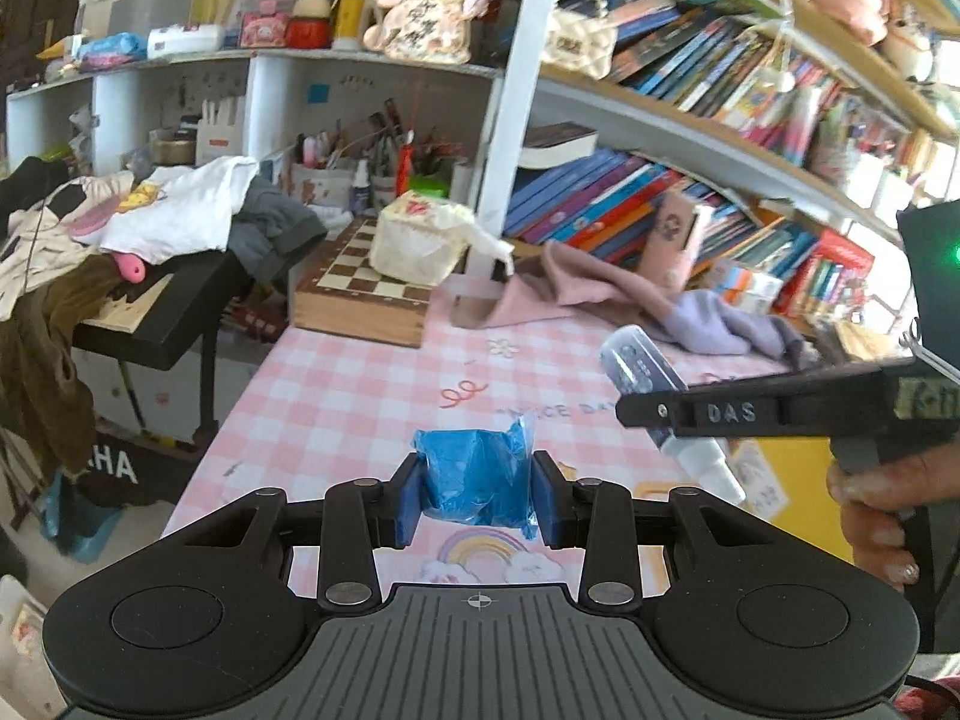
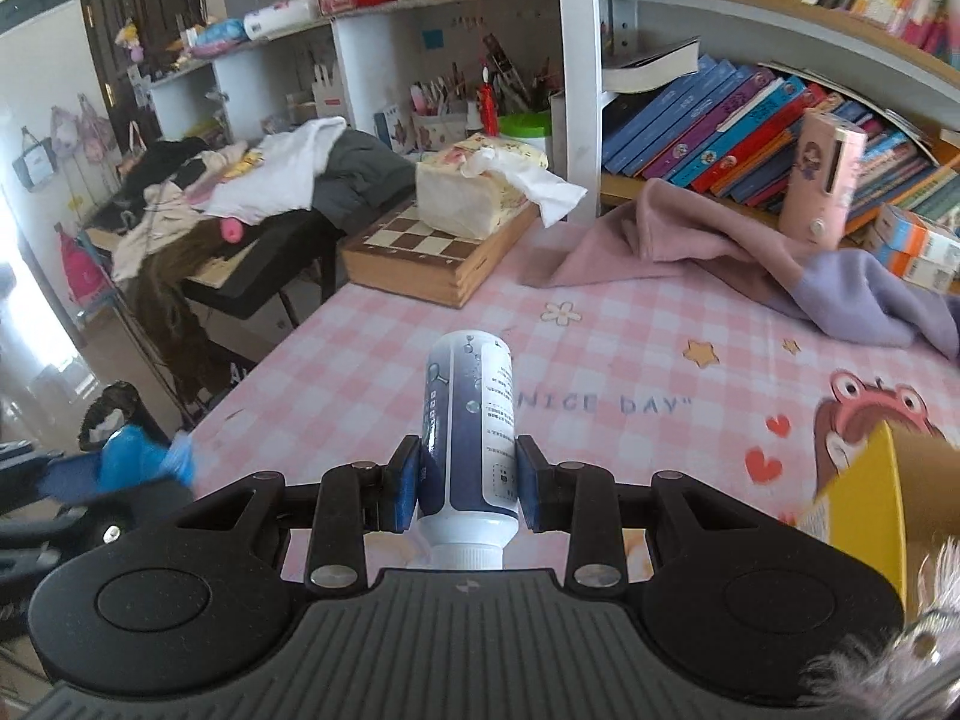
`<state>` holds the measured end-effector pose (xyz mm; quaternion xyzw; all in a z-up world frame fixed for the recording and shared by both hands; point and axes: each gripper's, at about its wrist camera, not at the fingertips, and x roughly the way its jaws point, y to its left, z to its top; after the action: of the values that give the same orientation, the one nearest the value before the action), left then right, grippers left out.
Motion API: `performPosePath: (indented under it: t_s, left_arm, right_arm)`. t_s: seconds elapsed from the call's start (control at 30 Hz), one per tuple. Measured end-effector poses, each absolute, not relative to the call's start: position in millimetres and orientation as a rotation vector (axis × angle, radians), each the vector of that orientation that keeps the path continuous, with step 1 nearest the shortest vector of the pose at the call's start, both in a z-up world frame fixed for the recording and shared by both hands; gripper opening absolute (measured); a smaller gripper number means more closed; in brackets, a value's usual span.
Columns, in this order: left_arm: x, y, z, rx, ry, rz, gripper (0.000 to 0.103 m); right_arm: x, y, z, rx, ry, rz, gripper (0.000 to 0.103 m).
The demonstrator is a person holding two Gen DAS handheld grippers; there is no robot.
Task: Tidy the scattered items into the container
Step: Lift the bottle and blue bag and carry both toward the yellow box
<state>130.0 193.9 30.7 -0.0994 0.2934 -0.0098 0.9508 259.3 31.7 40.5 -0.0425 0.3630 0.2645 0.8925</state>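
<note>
Over on the left, the left gripper (image 1: 477, 495) has its jaws clenched on a crumpled blue plastic packet (image 1: 477, 477), held up off the pink checked surface (image 1: 360, 384). From the right wrist view the same blue bundle (image 2: 144, 459) shows at the left edge, blurred, beside the dark bulk of that gripper.

In the middle, the right gripper (image 2: 467, 492) is grasping a white and dark blue bottle (image 2: 471, 420) by its body, cap end toward the camera, base pointing out over the surface. From the left wrist view the bottle (image 1: 636, 360) hangs clear of the cloth, pinched in the black fingers that a hand (image 1: 876, 510) steers from the right.

Further right stands the container, a yellow cardboard box (image 2: 864, 498) with its open brown flap; only a corner shows, and I cannot see what, if anything, is already inside it. It shows as a yellow patch (image 1: 792, 492) below the right gripper in the left wrist view.

By my reckoning the job is midway: two scattered items are picked up and in the air, neither yet in the box. Still lying out are a pink cloth (image 2: 666, 240) and a lilac cloth (image 2: 864, 300) toward the back right of the surface; whether those belong in the box I cannot tell. The chessboard box (image 2: 432, 258) with the tissue pack (image 2: 474, 192) on it sits at the far left corner.
</note>
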Motion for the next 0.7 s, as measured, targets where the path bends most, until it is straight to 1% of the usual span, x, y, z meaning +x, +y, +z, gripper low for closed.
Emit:
performPosePath:
  t_s: [0.43,0.7]
  left_arm:
    - [25,185,36,-0.155,0.569,-0.08,0.035]
    - [-13,174,35,-0.143,0.602,-0.142,0.035]
  right_arm:
    - [119,3,34,-0.04,0.804,0.523,0.03]
    - [62,-6,30,-0.027,0.826,0.524,0.03]
